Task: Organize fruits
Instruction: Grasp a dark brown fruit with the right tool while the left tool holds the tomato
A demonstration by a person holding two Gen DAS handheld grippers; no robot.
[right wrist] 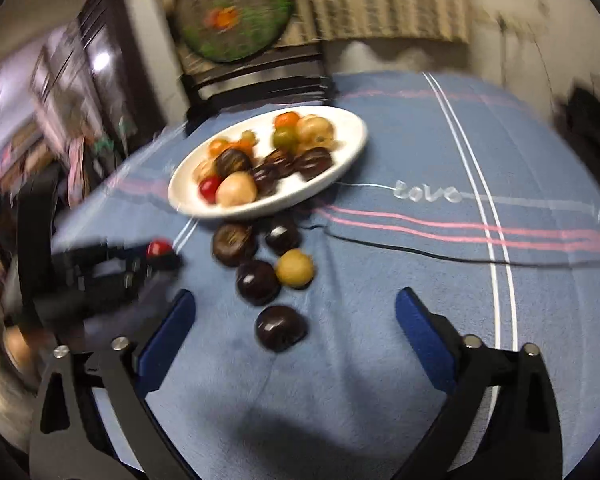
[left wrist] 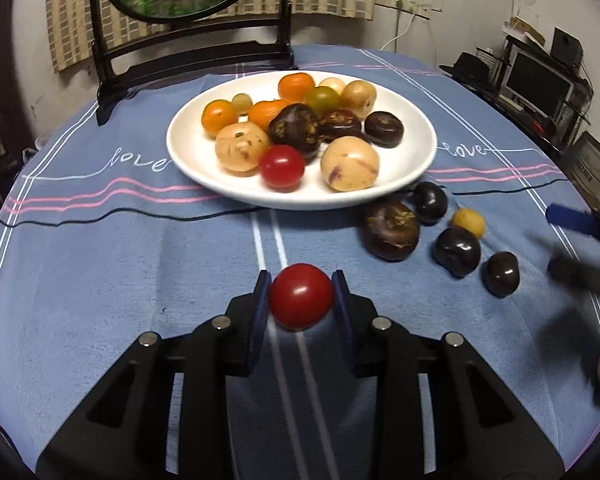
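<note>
My left gripper [left wrist: 301,286] is shut on a red cherry tomato [left wrist: 301,296] and holds it above the blue cloth, short of the white plate [left wrist: 204,178]. The plate holds several orange, tan, dark and red fruits. Several dark fruits [left wrist: 389,230] and one small yellow fruit [left wrist: 468,222] lie on the cloth right of the plate. My right gripper [right wrist: 294,314] is open and empty, with the nearest dark fruit [right wrist: 281,328] between its fingers. In the right wrist view the left gripper [right wrist: 156,258] shows blurred at the left with the tomato [right wrist: 159,247].
A dark wooden stand with a round painted screen [left wrist: 188,12] stands behind the plate at the table's far edge. The blue tablecloth [left wrist: 120,264] covers the round table. Shelves with a monitor [left wrist: 540,84] stand beyond the right edge.
</note>
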